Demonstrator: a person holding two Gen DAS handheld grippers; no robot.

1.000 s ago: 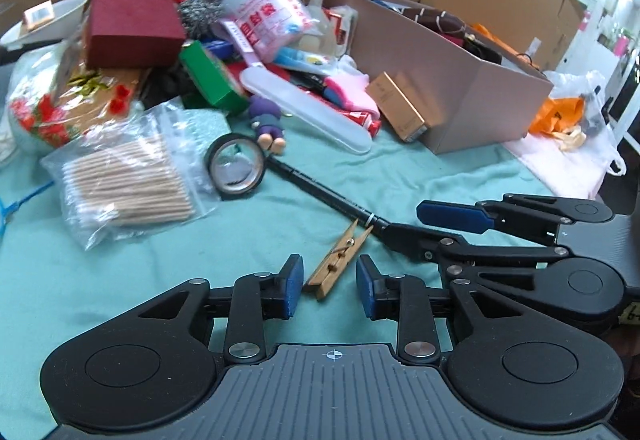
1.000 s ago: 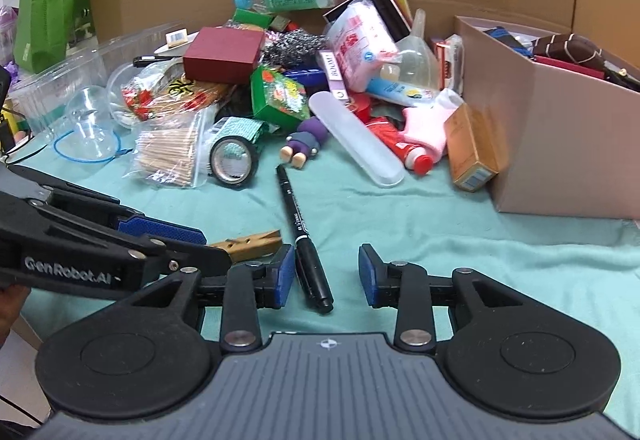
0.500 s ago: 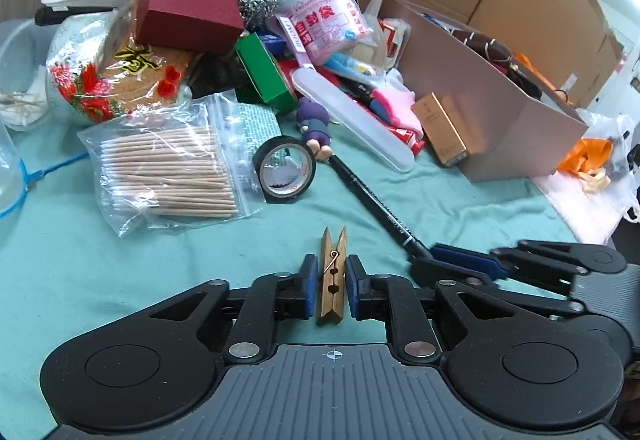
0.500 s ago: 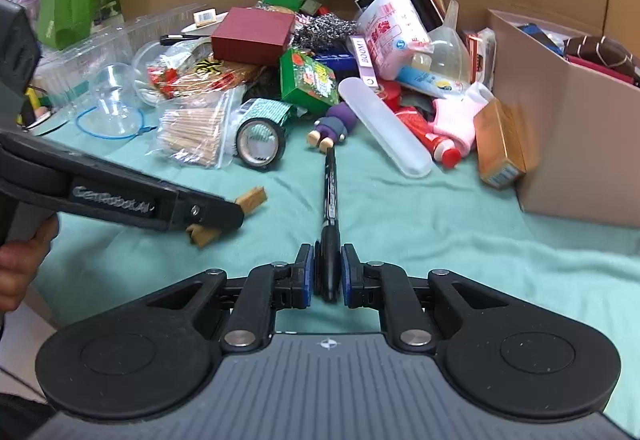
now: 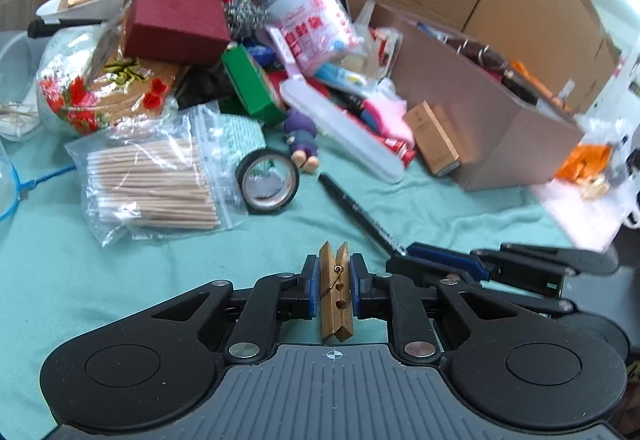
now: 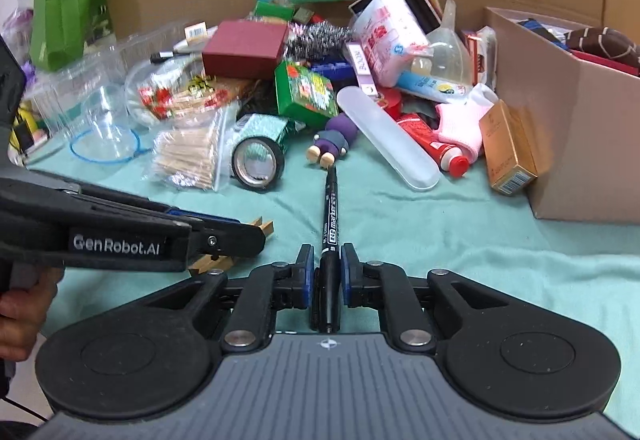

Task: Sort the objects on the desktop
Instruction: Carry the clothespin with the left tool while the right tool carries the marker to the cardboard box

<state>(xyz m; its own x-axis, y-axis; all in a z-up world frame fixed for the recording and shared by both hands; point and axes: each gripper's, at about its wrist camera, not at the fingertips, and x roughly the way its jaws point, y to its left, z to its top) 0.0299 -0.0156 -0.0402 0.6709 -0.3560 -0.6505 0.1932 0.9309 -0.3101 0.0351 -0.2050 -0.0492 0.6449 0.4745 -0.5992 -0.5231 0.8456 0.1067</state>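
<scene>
Crowding ahead of left tool (image 5: 335,282) clamping clothespin (image 5: 336,300), right tool (image 6: 324,272) clamping marker (image 6: 330,224): tape roll (image 6: 258,162), doll (image 6: 332,144).

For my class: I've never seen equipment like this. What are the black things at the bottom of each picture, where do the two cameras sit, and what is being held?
There is no robot here. A person holds two hand-held black grippers, each carrying a wide-angle camera that looks forward along its jaws. One picture comes from the left gripper, the other from the right gripper. The left one is shut on a small wooden clothespin; the right one is shut on a slim black marker pen. Both are over a pale green cloth piled with clutter: a clear bag of wooden cotton swabs, a roll of black tape, a dark red box and an open brown cardboard box.
</scene>
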